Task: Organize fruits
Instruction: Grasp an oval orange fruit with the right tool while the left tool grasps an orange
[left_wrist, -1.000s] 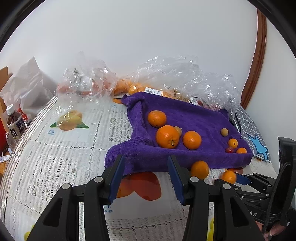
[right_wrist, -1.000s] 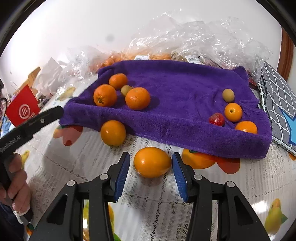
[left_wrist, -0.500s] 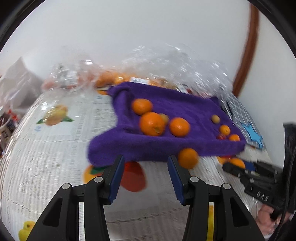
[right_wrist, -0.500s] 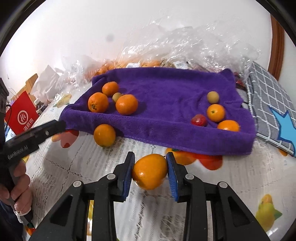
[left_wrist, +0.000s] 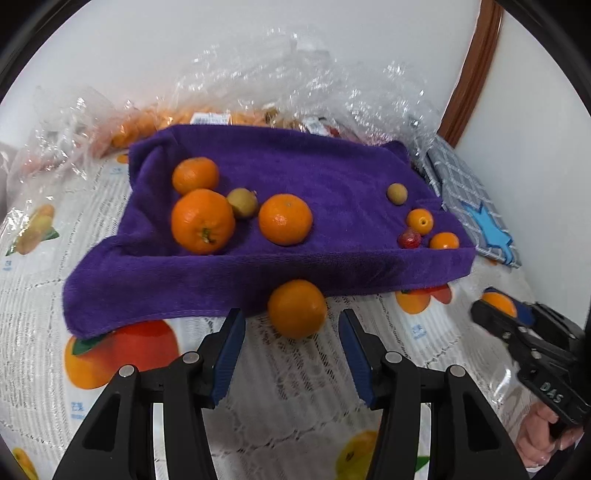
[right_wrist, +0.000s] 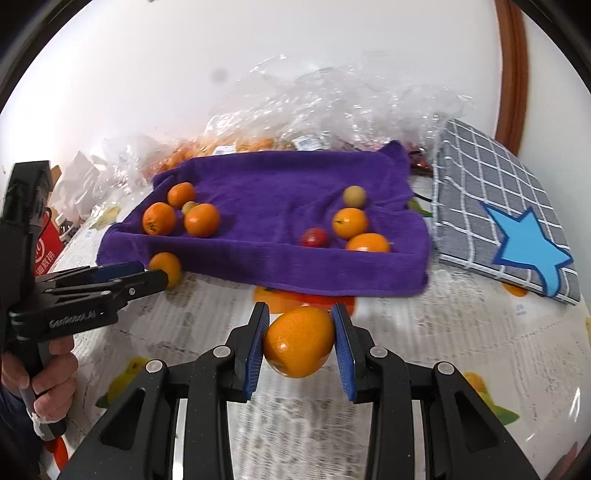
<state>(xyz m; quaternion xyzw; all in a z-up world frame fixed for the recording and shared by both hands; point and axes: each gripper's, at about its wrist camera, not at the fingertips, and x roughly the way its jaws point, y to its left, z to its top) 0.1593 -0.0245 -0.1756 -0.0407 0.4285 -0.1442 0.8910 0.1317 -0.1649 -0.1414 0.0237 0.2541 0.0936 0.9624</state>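
Between the right tool's (right_wrist: 298, 341) pads sits a gripped orange (right_wrist: 298, 341); left tool (left_wrist: 291, 341) opening, empty.

The left gripper (left_wrist: 291, 345) points steeply down, its jaws opening with nothing pressed between the blue pads. A hand (right_wrist: 44, 391) grips its handle at the near left. The right gripper (right_wrist: 299, 343) tilts gently downward, pads clamped on an orange (right_wrist: 298, 341); its holding hand (left_wrist: 543, 435) shows at the near right.
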